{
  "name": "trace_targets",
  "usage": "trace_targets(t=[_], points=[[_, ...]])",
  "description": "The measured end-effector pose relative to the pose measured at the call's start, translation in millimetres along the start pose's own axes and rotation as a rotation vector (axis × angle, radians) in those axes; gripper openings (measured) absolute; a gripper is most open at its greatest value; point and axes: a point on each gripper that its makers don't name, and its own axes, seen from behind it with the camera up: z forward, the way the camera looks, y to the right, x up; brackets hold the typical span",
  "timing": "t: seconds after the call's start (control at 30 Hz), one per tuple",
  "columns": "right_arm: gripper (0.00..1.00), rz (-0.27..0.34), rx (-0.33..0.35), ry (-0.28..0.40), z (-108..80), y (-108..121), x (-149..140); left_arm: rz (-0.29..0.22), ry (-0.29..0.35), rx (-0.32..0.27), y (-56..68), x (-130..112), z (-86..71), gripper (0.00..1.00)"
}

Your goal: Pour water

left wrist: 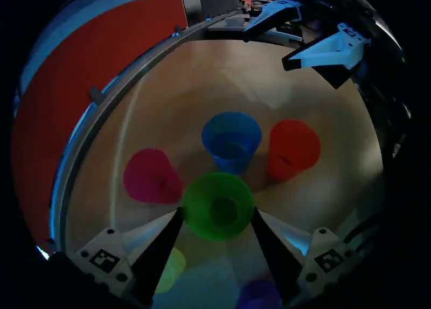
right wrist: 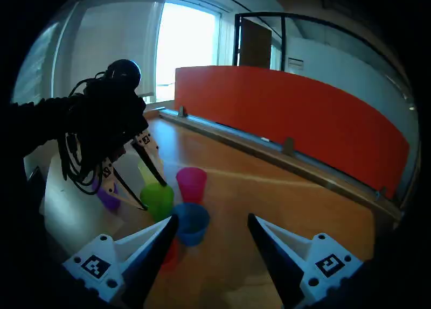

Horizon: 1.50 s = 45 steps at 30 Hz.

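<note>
Left to right in the left gripper view: orange divider panel along the rail at the counter's edge, pink plastic cup, green plastic cup between the spread fingers of the left claw (pressing or not: cannot tell), blue plastic cup, red plastic cup. Right claw hangs open, empty, above bare wooden counter beyond the cups. Bright window behind the panel.

- A wooden table top fills the near ground, warm in the daylight.
- An orange partition runs along its far edge, above a grey rail.
- A bright window glows far left.
- A dark-framed glass wall stands behind the partition.
</note>
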Motion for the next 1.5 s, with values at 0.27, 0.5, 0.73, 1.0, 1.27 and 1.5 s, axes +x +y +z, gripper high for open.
trace_targets(t=[0.27,0.5,0.73,1.0,1.27,1.5], points=[[0.99,0.003,-0.003,0.000,0.4,2.2,-2.2,0.011,0.003,0.000,1.8,1.6,4.9,0.90],[0.99,0.007,-0.005,-0.001,-0.7,3.4,-4.3,0.016,0.006,-0.001,2.2,3.1,6.3,0.90],[0.99,0.008,-0.006,-0.002,-0.9,3.6,-5.4,0.021,0.007,0.000,2.9,4.1,7.5,0.90],[1.00,0.012,-0.007,-0.003,-0.8,2.9,-6.1,0.011,0.028,-0.007,6.0,6.2,6.1,0.88],[0.99,0.012,-0.008,-0.003,-0.1,2.5,-4.8,0.011,0.051,-0.006,6.0,15.1,-1.7,0.88],[0.99,0.009,-0.011,0.001,-2.0,1.2,-2.0,0.016,0.070,0.014,1.9,20.4,-13.4,0.88]])
